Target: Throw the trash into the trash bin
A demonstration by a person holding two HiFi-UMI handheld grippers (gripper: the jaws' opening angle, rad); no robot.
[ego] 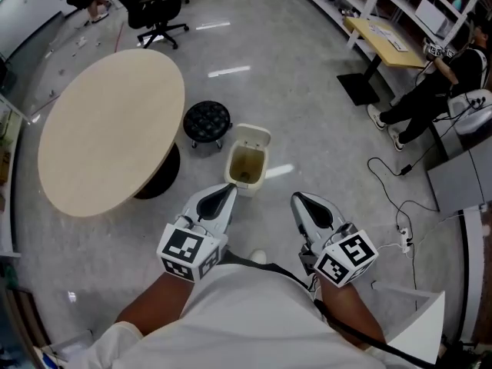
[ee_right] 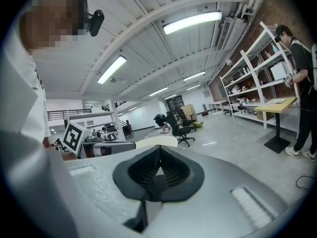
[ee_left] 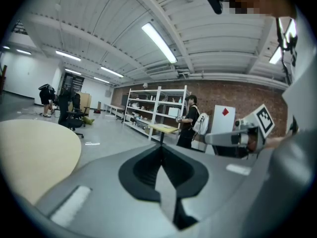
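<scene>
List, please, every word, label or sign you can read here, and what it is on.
No readable words or numbers.
Red diamond on a white panel: symbol only.
Square markers on left gripper and right gripper: patterns, no words.
Shirt print: too small to read.

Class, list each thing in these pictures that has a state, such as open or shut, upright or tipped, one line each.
Trash bin: upright on the floor, lid open.
Left gripper: shut, nothing held.
Right gripper: shut, nothing held.
Round table: standing, top bare.
Black stool: upright, nobody on it.
</scene>
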